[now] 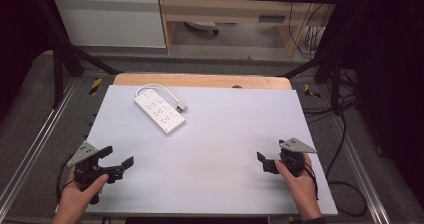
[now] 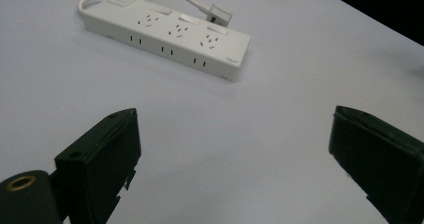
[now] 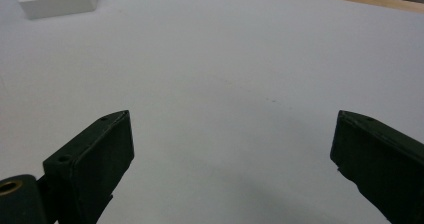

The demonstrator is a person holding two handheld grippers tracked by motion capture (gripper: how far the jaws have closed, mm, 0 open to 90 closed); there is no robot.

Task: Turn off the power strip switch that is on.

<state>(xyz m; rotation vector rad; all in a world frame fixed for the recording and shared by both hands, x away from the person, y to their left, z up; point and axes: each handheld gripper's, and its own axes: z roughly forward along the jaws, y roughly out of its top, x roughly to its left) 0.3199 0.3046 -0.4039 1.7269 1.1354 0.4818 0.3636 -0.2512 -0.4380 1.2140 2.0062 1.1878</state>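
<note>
a person's left hand [image 1: 80,189] comes in at the lower left of the high view, wrapped around the black two-jaw left gripper [image 1: 119,160]. the gripper sits low over the near left part of the pale grey table top [image 1: 220,134], angled up and to the right toward the white rectangular plastic power strip [image 1: 159,113]. its jaws are spread wide with nothing between them, and in the left gripper view the strip lies well ahead of them.

the power strip lies flat on the far left part of the table, set diagonally. its short white cable [image 1: 152,87] loops round its far end, and the plug [image 1: 182,106] rests just beside the strip, to its right. bare table lies between the strip and both grippers.

right of the strip and much nearer the person, the right hand [image 1: 299,180] holds the black two-jaw right gripper [image 1: 263,160] over the near right part of the table, pointing left toward the middle. in the right gripper view its jaws are also spread wide and empty, with one end of the strip at the upper left.
</note>
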